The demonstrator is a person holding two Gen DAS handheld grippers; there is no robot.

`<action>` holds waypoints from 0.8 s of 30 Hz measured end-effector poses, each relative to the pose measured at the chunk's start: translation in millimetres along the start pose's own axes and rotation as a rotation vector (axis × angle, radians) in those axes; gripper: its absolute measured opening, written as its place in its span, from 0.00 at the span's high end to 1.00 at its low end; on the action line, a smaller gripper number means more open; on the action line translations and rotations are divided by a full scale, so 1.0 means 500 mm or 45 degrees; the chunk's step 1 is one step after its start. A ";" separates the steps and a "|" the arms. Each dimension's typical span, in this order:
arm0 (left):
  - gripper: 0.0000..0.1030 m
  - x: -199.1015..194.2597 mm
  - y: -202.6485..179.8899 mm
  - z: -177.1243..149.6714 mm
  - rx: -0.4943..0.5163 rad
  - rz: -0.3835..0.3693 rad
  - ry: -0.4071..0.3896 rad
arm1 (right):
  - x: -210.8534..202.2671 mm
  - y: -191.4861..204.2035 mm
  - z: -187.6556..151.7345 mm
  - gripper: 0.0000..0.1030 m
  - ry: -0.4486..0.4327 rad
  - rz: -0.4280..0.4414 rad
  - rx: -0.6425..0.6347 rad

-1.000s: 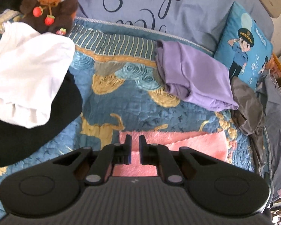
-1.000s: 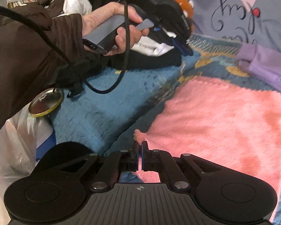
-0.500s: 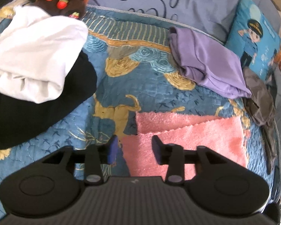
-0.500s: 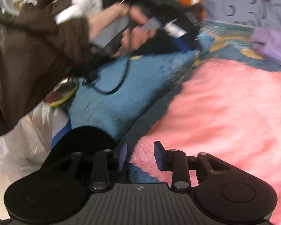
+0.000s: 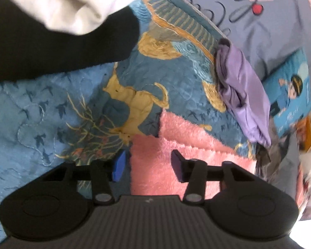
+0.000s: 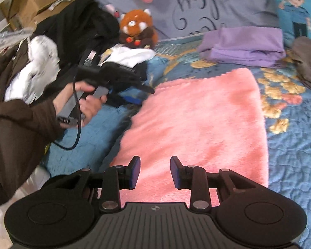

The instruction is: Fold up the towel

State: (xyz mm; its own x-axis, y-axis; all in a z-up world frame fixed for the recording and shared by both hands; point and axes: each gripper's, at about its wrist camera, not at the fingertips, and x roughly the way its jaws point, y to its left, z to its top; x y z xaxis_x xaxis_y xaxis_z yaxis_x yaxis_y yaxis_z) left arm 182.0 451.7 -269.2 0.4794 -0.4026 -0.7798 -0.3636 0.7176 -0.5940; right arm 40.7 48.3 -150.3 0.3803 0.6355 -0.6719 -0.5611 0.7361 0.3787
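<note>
Left wrist view: the pink towel lies on the patterned blue quilt of the bed, and at this corner two layers show, an upper scalloped edge set a little short of the layer beneath it. So one fold looks to be already laid. The left gripper hangs over that corner with its jaws apart; they have just been closing a little after springing wide, and the towel's left edge lies below the gap, but nothing is pinched. A purple cloth sits folded farther back, and a white garment lies on a black one at the upper left.

Right wrist view: the towel spreads as a flat, smooth rectangle across the quilt, its far edge near the purple cloth but not touching it. The right gripper hovers above the near edge, its jaws having just been opening and now standing apart, with only pink pile under them and no cloth gripped. The person's hand, in a brown sleeve, brings the left gripper to the towel's left side. A plush toy sits behind.

My reading: the first fold is down and released, and at least one more fold remains, which calls for fresh grips on an edge.
</note>
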 end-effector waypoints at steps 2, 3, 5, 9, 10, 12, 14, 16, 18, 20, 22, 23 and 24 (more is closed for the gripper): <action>0.69 0.006 0.011 0.000 -0.051 -0.016 -0.019 | -0.003 -0.003 0.000 0.69 -0.007 -0.004 0.008; 0.73 0.007 0.015 0.000 -0.076 -0.024 -0.035 | -0.003 -0.004 0.000 0.69 -0.008 -0.002 0.010; 0.78 0.005 0.020 -0.002 -0.107 -0.035 -0.071 | -0.004 -0.004 -0.001 0.69 -0.010 0.005 0.017; 0.85 -0.007 0.025 -0.004 -0.157 -0.029 -0.136 | -0.001 -0.001 -0.002 0.69 -0.004 0.015 0.015; 0.88 -0.010 0.025 -0.005 -0.156 -0.028 -0.151 | 0.000 -0.001 -0.002 0.69 -0.002 0.016 0.014; 0.88 -0.019 0.022 -0.005 -0.149 -0.041 -0.169 | 0.000 0.000 -0.003 0.69 -0.002 0.019 0.012; 0.88 -0.028 0.013 -0.006 -0.122 -0.043 -0.186 | 0.000 -0.002 -0.004 0.69 -0.004 0.019 0.016; 0.88 -0.035 0.003 -0.006 -0.086 -0.057 -0.190 | -0.001 -0.005 -0.004 0.69 -0.007 0.016 0.021; 0.91 -0.039 -0.009 -0.006 -0.064 -0.067 -0.191 | -0.002 -0.008 -0.005 0.69 -0.011 0.011 0.031; 0.95 -0.043 -0.025 -0.005 -0.042 -0.077 -0.197 | -0.005 -0.010 -0.006 0.69 -0.015 0.008 0.036; 0.98 -0.049 -0.048 -0.003 -0.003 -0.090 -0.206 | -0.008 -0.013 -0.006 0.69 -0.019 0.003 0.042; 0.98 -0.052 -0.059 -0.002 0.017 -0.096 -0.210 | -0.009 -0.014 -0.006 0.69 -0.022 0.001 0.044; 0.98 -0.055 -0.073 -0.001 0.042 -0.096 -0.216 | -0.010 -0.016 -0.007 0.70 -0.024 -0.001 0.047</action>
State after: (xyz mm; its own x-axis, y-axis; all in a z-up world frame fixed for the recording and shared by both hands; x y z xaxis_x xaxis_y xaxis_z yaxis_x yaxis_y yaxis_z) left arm 181.6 436.2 -226.1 0.6328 -0.3563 -0.6875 -0.2966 0.7086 -0.6402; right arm 40.8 38.5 -152.0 0.3949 0.6389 -0.6602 -0.5332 0.7446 0.4017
